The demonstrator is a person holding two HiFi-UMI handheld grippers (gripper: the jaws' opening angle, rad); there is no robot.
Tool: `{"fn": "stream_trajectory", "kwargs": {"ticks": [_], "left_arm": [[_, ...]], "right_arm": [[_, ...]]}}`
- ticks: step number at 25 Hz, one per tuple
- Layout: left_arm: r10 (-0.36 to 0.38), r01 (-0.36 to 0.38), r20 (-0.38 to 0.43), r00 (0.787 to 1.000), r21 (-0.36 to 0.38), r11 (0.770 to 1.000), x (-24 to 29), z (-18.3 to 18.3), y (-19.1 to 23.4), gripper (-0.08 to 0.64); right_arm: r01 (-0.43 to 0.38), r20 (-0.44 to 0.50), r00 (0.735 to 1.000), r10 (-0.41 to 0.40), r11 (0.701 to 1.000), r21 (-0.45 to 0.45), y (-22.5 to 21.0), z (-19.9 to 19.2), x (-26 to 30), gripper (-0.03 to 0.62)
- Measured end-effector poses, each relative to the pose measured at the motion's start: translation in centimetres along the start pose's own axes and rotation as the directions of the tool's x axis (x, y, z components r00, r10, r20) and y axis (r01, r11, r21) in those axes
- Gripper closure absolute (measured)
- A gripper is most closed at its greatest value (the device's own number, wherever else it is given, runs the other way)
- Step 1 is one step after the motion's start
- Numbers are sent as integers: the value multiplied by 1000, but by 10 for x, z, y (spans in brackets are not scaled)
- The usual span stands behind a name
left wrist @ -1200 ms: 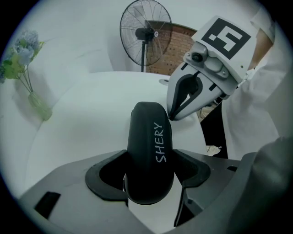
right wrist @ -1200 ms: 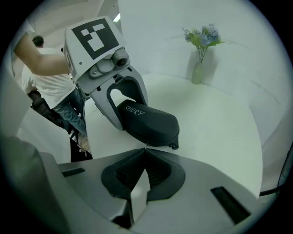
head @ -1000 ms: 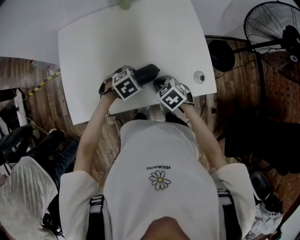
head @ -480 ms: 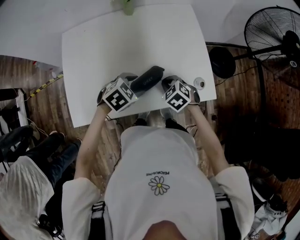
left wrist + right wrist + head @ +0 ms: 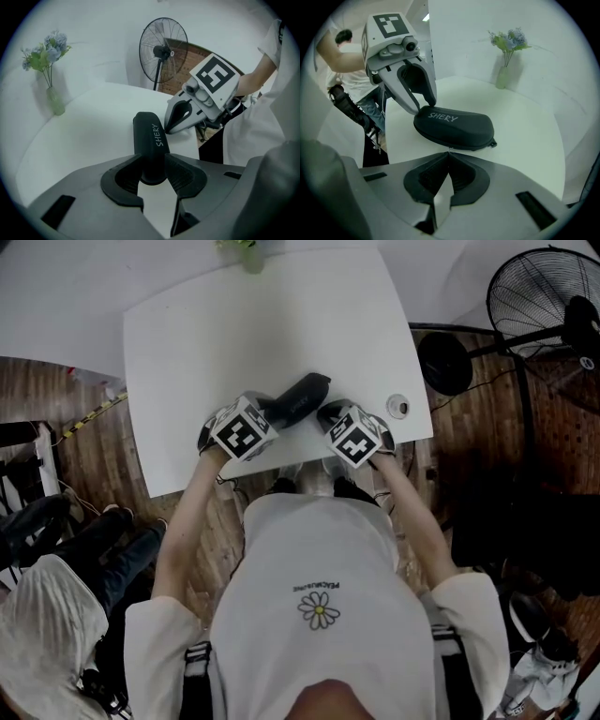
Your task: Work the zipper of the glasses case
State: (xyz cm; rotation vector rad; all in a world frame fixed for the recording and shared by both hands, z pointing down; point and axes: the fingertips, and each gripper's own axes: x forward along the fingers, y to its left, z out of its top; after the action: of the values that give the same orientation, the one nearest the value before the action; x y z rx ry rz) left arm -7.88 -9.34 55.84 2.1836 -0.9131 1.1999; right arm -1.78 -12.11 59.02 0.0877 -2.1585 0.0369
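Black glasses case (image 5: 150, 136), left gripper (image 5: 153, 160) closing round it

Perhaps zipper pull (image 5: 449, 149) at fingers (image 5: 466, 176): too tiny

The person wears a white short-sleeved T-shirt (image 5: 319, 549) with a daisy print (image 5: 320, 602) and small lettering on the chest. The left gripper (image 5: 153, 161) and right gripper (image 5: 449, 157) are grey with black ribbed pads (image 5: 185, 173). Each carries a white marker cube (image 5: 242, 427) with black squares.

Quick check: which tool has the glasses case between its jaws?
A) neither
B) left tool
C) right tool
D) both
B: the left tool, whose jaws have just been closing, pinches one end of the glasses case; the right tool is shut in front of the case, not around it.
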Motion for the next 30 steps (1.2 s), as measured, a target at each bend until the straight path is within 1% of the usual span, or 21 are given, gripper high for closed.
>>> {"fn": "stream_trajectory", "kwargs": {"ticks": [4,7,8,10,12,16,19,21,23,24,26,28,30], "left_arm": [[-2,3,18,1000,-14,1000,0,0,2,402],[-2,3,33,999,-25,1000,-1,-1,3,403],[-1,2,42,999,-29,1000,-2,-1,4,403],[-3,5,55,998,-36,999,-2,0,4,403],[-5,8,58,998,-40,999,-2,1,3,403],[-3,6,68,998,-42,999,-4,1,2,403],[-5,8,72,997,-46,999,-4,0,4,406],[-15,18,77,997,-36,999,-4,0,3,405],[-22,23,97,995,-14,1000,-5,5,2,414],[-18,18,106,994,1,1000,-6,9,2,437],[-10,4,108,994,49,999,-7,19,0,449],[-23,11,112,993,113,994,-5,33,-7,449],[-44,22,121,992,180,983,0,50,-14,449]], "right_arm": [[1,16,1000,-2,1000,31,13,5,4,584],[-45,52,998,41,994,98,25,12,3,584],[-60,58,997,55,994,92,31,15,4,584],[-67,50,997,65,997,32,46,23,8,584],[-80,45,996,81,997,-3,61,31,15,584],[-116,59,992,116,993,0,83,47,25,584],[-127,73,989,125,992,21,86,52,30,584],[-131,77,989,128,991,24,84,50,28,584],[-109,57,992,110,994,-9,79,45,22,584],[-91,42,995,92,995,-30,75,40,18,584],[-45,11,999,46,998,-50,60,26,9,584],[12,-19,1000,-13,999,-33,38,5,-1,584],[75,-51,996,-75,997,0,15,-18,-11,584]]}}
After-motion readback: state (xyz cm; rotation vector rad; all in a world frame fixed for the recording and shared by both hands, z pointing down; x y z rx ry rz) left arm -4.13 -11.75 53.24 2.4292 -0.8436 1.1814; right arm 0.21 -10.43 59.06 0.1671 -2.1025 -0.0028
